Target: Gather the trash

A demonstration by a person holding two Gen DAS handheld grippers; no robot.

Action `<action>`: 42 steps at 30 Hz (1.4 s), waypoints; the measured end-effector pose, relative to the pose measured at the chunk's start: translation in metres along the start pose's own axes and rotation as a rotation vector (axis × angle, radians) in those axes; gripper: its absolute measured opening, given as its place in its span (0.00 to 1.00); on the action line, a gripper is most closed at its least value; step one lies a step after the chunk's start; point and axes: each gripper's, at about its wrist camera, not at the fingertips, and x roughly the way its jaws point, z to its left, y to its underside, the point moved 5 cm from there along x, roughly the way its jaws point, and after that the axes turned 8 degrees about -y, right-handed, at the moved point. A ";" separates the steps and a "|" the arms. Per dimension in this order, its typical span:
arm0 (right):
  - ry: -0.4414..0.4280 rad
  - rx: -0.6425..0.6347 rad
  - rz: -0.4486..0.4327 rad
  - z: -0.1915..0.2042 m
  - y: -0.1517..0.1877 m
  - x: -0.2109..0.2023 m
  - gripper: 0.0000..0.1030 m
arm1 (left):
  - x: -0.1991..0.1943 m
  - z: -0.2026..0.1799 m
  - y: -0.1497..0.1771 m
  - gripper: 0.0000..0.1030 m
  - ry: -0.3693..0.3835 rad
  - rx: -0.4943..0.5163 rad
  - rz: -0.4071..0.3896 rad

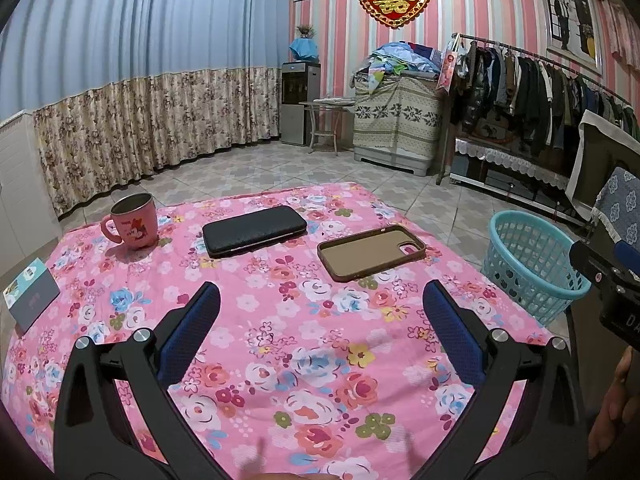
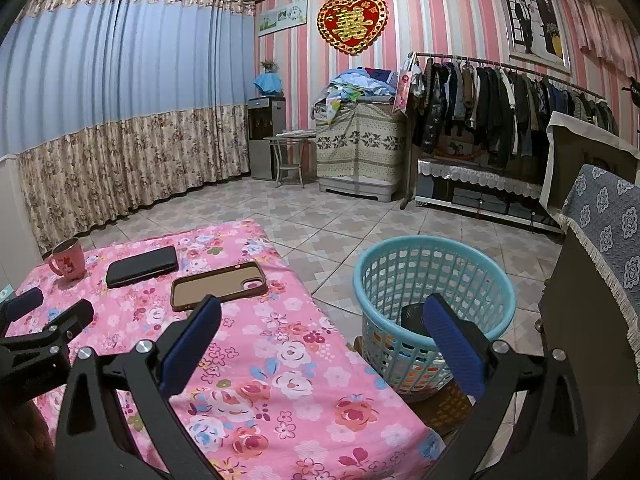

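Trash basket (image 2: 434,304) sits on the floor at three o'clock of the table (image 1: 280,340), catching drops. Your left gripper (image 1: 320,332) and right gripper (image 2: 320,344) hover, fingers wide, holding nothing.

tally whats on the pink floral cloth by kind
mug: 1
black phone wallet case: 1
brown phone case: 1
small card box: 1
total: 4
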 end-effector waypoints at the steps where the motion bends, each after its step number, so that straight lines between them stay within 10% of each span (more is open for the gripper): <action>1: 0.000 0.000 0.001 0.001 0.000 0.000 0.96 | 0.000 0.000 0.000 0.95 0.002 0.001 0.001; 42: 0.002 -0.003 0.000 0.004 0.001 0.000 0.96 | -0.001 -0.001 -0.001 0.95 0.003 0.003 0.002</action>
